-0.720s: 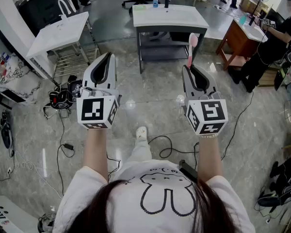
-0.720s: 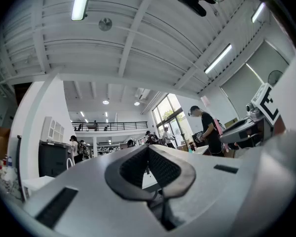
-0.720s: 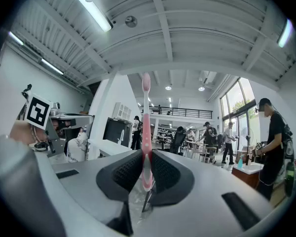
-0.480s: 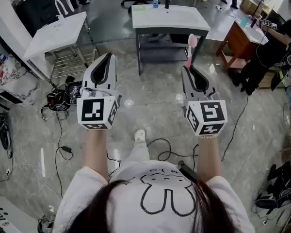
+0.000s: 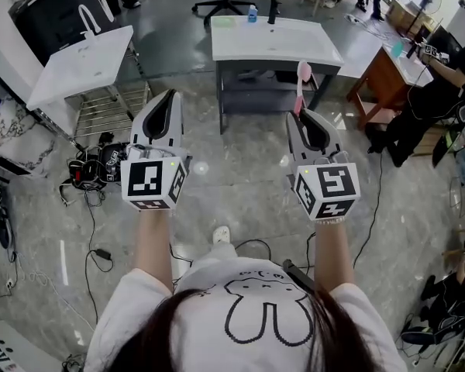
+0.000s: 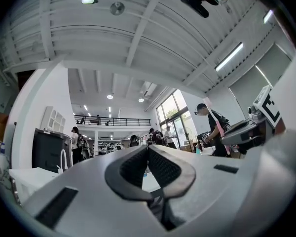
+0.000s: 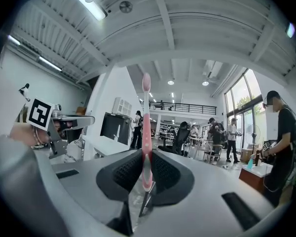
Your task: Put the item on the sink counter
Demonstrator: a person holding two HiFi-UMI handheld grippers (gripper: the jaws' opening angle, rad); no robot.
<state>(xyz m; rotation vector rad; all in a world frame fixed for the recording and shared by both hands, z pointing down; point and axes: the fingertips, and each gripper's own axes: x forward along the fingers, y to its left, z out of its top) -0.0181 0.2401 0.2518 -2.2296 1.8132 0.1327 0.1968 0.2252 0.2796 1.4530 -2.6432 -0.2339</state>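
Holds a pink toothbrush upright in the right gripper — jaws narrowed onto the handle, bristle head sticking up past the tips. Carries the left gripper level beside it, jaws pressed together on nothing. Faces a white sink surface ahead of both grippers — well apart from the toothbrush, with grey marbled floor below the grippers.

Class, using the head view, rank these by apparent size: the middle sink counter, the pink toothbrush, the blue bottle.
1. middle sink counter: largest.
2. pink toothbrush: though being nearest the camera enlarges it.
3. blue bottle: smallest, and farthest away.
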